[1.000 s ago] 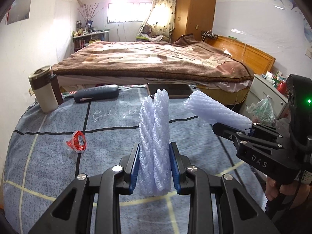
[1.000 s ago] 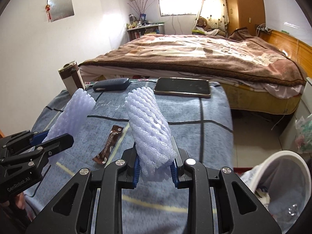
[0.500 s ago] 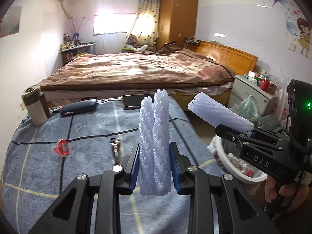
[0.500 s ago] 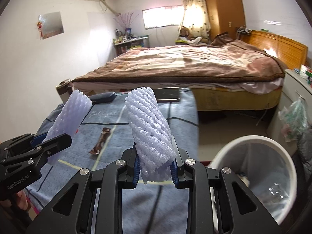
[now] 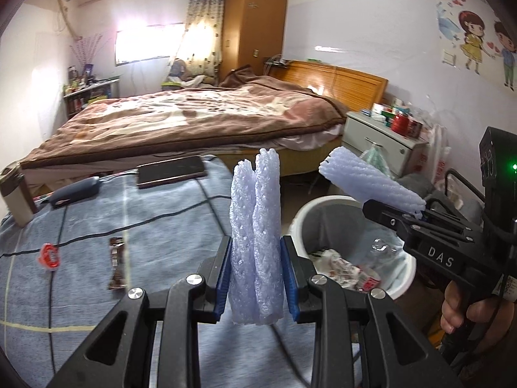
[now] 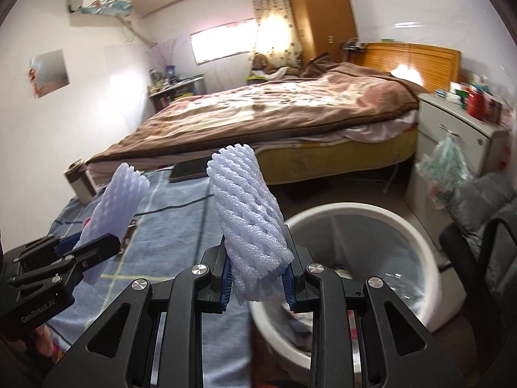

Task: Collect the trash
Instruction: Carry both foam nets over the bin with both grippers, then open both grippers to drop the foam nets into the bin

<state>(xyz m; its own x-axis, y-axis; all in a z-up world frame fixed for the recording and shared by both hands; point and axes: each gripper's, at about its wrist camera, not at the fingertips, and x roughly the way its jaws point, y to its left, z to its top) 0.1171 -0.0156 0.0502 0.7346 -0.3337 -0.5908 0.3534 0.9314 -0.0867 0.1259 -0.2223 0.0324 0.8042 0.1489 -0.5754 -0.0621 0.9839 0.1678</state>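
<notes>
My left gripper (image 5: 256,274) is shut on a pale lilac foam net sleeve (image 5: 255,226) that stands upright, above the blue table cloth's right edge. My right gripper (image 6: 257,278) is shut on a second foam net sleeve (image 6: 248,220), held over the near rim of the white trash bin (image 6: 420,245). The bin (image 5: 302,223) holds crumpled wrappers and clear plastic. In the left wrist view the right gripper (image 5: 416,213) and its sleeve (image 5: 368,184) hang over the bin. In the right wrist view the left gripper (image 6: 87,249) and its sleeve (image 6: 113,207) sit at left.
On the blue cloth (image 5: 80,226) lie a brown snack wrapper (image 5: 117,268), a red and white scrap (image 5: 48,255), a dark case (image 5: 74,190), a phone (image 5: 171,171) and a cup (image 5: 14,197). A bed (image 5: 194,116), a white nightstand (image 5: 384,142) and a dark chair (image 6: 478,258) stand around.
Both grippers have swung right from over the table toward the trash bin, each still holding its foam sleeve. The bin has come into view and grown closer.
</notes>
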